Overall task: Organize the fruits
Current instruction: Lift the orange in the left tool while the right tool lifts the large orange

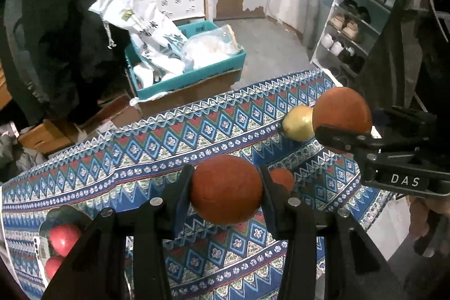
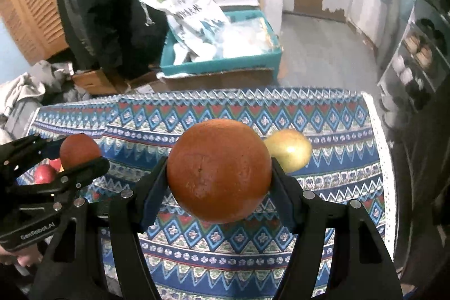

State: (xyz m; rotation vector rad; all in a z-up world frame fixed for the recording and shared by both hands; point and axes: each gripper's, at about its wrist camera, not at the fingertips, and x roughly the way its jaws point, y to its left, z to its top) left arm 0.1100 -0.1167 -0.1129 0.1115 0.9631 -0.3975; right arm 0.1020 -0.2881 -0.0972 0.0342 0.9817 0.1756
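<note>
Left gripper [image 1: 227, 189] is clamped on a round orange fruit [image 1: 226, 189], held above the patterned blue cloth surface [image 1: 157, 142]. Right gripper [image 2: 219, 173] is clamped on a larger round orange fruit [image 2: 219, 170], also clear of the surface. A yellow-green pear [image 2: 292, 149] lies on the cloth just behind it; red apples [image 1: 60, 241] sit at the left edge — a third small orange fruit [image 1: 282, 179] rests between.
</note>
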